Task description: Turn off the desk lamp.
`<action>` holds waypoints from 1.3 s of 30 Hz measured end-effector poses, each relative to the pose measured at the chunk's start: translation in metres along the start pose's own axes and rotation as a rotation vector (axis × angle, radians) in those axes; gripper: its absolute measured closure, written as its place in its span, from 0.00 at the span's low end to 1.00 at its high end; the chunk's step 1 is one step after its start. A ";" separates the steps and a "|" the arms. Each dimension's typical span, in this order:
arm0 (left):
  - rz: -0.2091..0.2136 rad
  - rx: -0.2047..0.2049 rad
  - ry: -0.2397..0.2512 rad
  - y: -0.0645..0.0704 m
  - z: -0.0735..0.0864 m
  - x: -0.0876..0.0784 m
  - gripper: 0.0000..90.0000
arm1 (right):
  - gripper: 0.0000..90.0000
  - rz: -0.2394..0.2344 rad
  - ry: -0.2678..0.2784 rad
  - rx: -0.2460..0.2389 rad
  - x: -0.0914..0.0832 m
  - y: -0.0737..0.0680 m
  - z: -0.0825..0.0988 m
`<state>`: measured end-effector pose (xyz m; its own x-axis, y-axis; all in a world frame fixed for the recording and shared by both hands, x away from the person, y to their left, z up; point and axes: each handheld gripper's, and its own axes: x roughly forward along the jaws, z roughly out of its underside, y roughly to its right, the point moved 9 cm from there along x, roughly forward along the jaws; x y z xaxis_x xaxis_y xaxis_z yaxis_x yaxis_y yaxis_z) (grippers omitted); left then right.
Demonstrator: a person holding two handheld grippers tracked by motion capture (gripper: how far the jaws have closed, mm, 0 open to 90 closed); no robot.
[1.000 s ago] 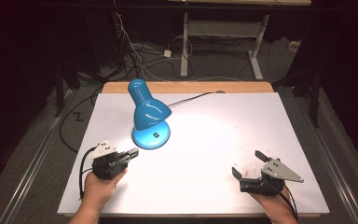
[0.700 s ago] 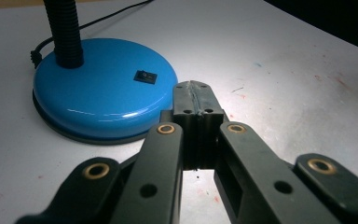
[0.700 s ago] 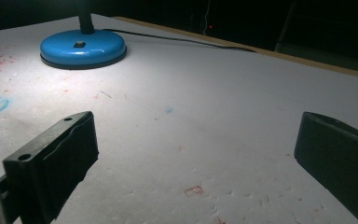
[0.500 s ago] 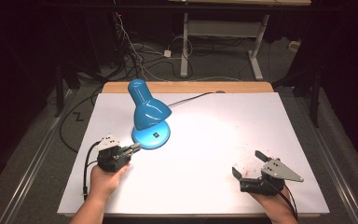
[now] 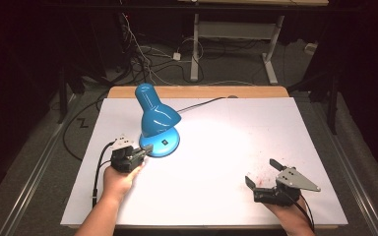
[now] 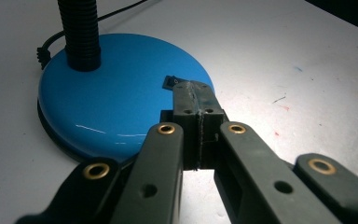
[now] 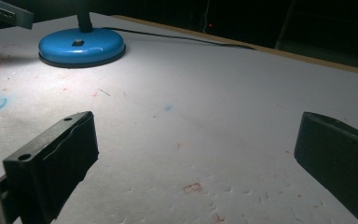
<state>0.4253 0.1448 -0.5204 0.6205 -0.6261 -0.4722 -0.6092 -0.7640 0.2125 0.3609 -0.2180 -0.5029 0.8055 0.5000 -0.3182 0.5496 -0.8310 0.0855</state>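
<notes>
A blue desk lamp [image 5: 155, 115] stands lit on the white table [image 5: 236, 128], its round base [image 6: 116, 98] toward the left. A small black switch [image 6: 170, 82] sits on the base's near side. My left gripper [image 5: 145, 149] is shut with nothing in it, and its joined tips [image 6: 193, 93] hover over the base right by the switch. My right gripper [image 5: 265, 173] rests open near the table's front right, holding nothing; its two pads [image 7: 70, 149] stand wide apart over bare table. The lamp base [image 7: 81, 45] lies far off in the right gripper view.
The lamp's black cord [image 5: 204, 103] runs from the base toward the table's back edge. A wooden strip [image 5: 197, 91] borders the far side. Beyond it are a dark floor with cables [image 5: 142, 46] and a desk frame [image 5: 236, 34]. Faint red and blue marks dot the table.
My left gripper has moved forward and to the right, from the front left of the table up to the lamp base. The right gripper has stayed still.
</notes>
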 end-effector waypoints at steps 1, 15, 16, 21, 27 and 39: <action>-0.002 0.002 0.001 -0.001 -0.001 0.002 0.98 | 0.00 -0.001 0.001 -0.001 0.000 0.000 0.000; 0.002 -0.005 -0.009 -0.006 -0.011 0.021 0.98 | 0.00 -0.001 0.000 0.001 0.000 0.000 0.000; 0.002 -0.005 -0.009 -0.006 -0.011 0.021 0.98 | 0.00 0.000 0.000 0.001 0.000 0.000 0.000; 0.013 -0.026 0.007 -0.006 -0.013 0.025 0.98 | 0.00 -0.001 -0.002 0.001 0.000 -0.001 0.001; 0.020 -0.043 0.006 -0.008 -0.011 0.031 0.98 | 0.00 0.000 -0.004 0.002 0.000 0.000 0.001; 0.039 -0.077 0.017 -0.011 -0.015 0.038 0.98 | 0.00 0.005 -0.003 0.000 -0.001 0.001 0.002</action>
<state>0.4630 0.1268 -0.5283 0.6058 -0.6574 -0.4482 -0.5933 -0.7486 0.2960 0.3603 -0.2195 -0.5040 0.8075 0.4949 -0.3209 0.5455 -0.8336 0.0871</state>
